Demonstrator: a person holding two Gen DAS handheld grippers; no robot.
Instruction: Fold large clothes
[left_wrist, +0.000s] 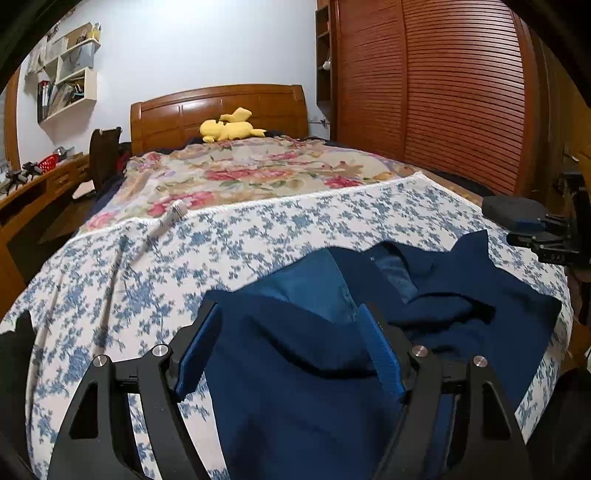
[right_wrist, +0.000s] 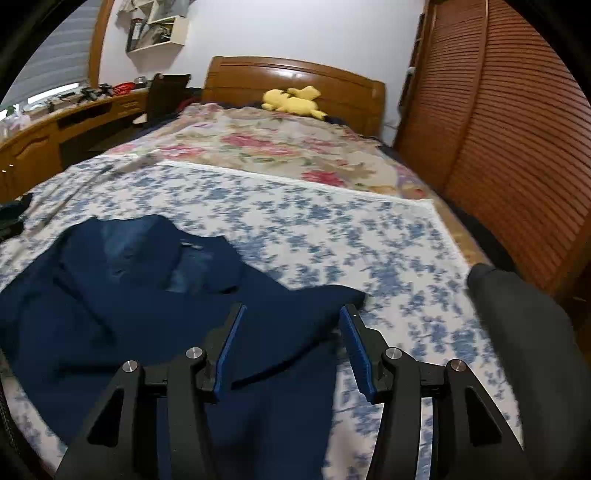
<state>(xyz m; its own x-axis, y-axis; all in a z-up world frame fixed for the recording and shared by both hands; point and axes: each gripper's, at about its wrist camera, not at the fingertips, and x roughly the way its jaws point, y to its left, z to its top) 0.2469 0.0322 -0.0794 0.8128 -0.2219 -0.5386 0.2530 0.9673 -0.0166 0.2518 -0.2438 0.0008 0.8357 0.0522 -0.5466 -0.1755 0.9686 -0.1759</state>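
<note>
A large navy blue jacket (left_wrist: 295, 350) lies spread on a blue-flowered white sheet (left_wrist: 221, 240), collar toward the headboard, lining showing at the open front. My left gripper (left_wrist: 290, 314) is open, its blue pads apart just above the jacket's left shoulder. In the right wrist view the jacket (right_wrist: 129, 288) lies at the left and middle. My right gripper (right_wrist: 291, 312) is open above the jacket's right edge, holding nothing. The right gripper also shows at the right edge of the left wrist view (left_wrist: 532, 221).
The bed has a floral blanket (left_wrist: 240, 173) beyond the sheet, a yellow plush toy (left_wrist: 231, 127) by the wooden headboard (left_wrist: 218, 107). A slatted wooden wardrobe (left_wrist: 443, 92) stands at the right, a desk (left_wrist: 40, 184) at the left. A dark sleeve (right_wrist: 524, 332) is at right.
</note>
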